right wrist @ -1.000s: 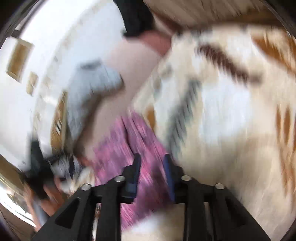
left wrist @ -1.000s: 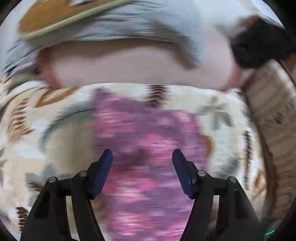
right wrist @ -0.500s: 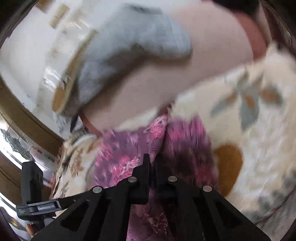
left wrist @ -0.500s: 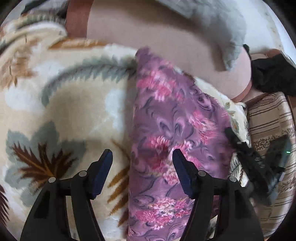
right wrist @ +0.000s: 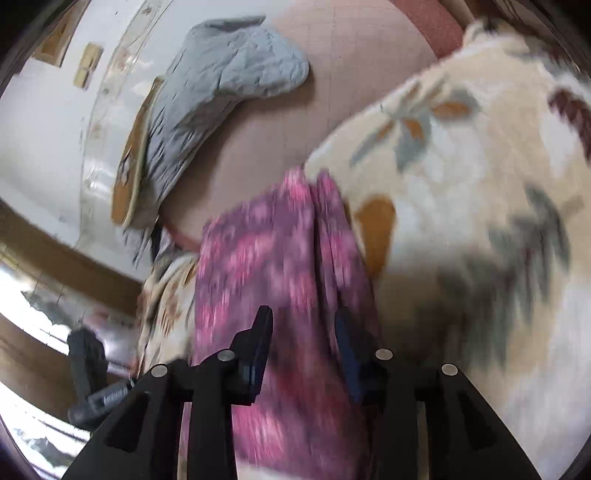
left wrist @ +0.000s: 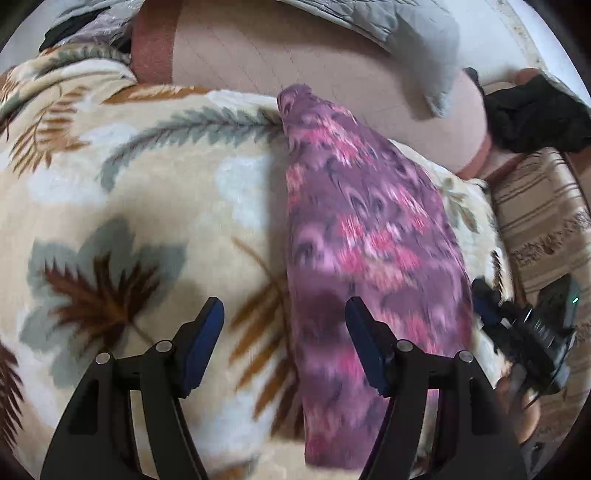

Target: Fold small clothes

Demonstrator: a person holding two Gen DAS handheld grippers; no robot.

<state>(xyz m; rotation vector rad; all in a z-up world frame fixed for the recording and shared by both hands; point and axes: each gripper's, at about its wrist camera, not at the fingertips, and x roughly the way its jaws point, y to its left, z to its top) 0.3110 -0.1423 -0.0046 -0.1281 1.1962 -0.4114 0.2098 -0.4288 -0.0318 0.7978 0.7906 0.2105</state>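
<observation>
A purple and pink flowered garment (left wrist: pixel 369 236) lies folded into a long narrow strip on a cream leaf-patterned blanket (left wrist: pixel 147 206). My left gripper (left wrist: pixel 283 321) hovers open over the strip's left edge, with blanket under its left finger and cloth under its right. Off the strip's right edge, the right gripper (left wrist: pixel 524 332) shows in the left wrist view. In the right wrist view the garment (right wrist: pixel 269 266) runs lengthwise under my right gripper (right wrist: pixel 303 328). Its jaws are opening, the cloth lies below the gap, and the pads are not pressing on it.
A grey quilted cushion (left wrist: pixel 399 26) rests on a pink sheet (left wrist: pixel 258 55) beyond the blanket. A black bundle (left wrist: pixel 535 114) sits at the far right, above a striped cloth (left wrist: pixel 543 221). A white wall (right wrist: pixel 44 129) stands behind the bed.
The right gripper was shut half a second ago and its jaws now stand apart over the garment. The left gripper has drifted left, so the strip sits further right in its view.
</observation>
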